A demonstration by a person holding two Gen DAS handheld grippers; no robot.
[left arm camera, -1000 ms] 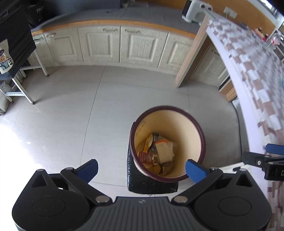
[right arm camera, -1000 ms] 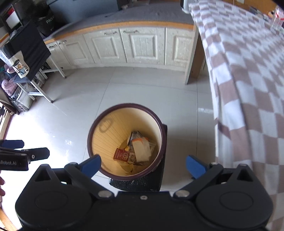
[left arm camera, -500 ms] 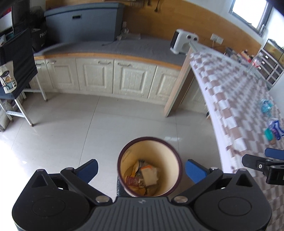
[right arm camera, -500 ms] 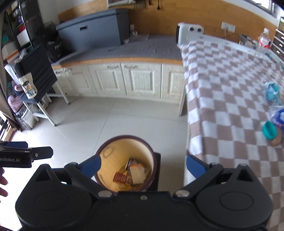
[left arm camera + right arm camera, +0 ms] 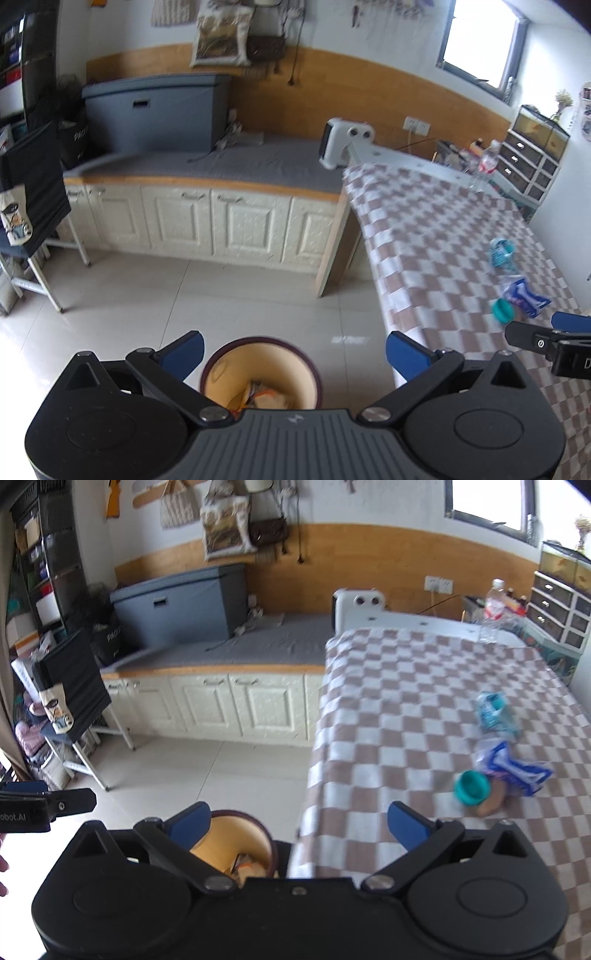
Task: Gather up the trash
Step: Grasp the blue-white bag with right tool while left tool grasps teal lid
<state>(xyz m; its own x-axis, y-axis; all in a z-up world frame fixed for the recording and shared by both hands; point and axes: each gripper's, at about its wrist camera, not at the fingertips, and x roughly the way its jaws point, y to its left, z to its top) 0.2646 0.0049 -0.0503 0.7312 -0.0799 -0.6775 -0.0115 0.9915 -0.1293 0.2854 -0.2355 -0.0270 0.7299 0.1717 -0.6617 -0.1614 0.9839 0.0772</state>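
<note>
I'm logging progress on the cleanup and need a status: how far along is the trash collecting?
Partly done. The bin on the floor already holds wrappers and paper. Nothing is in hand: the left gripper and right gripper are both open and empty. Left on the checkered tablecloth: a teal cup on its side, a blue-and-white wrapper touching it, and a crumpled teal packet farther back.
</note>
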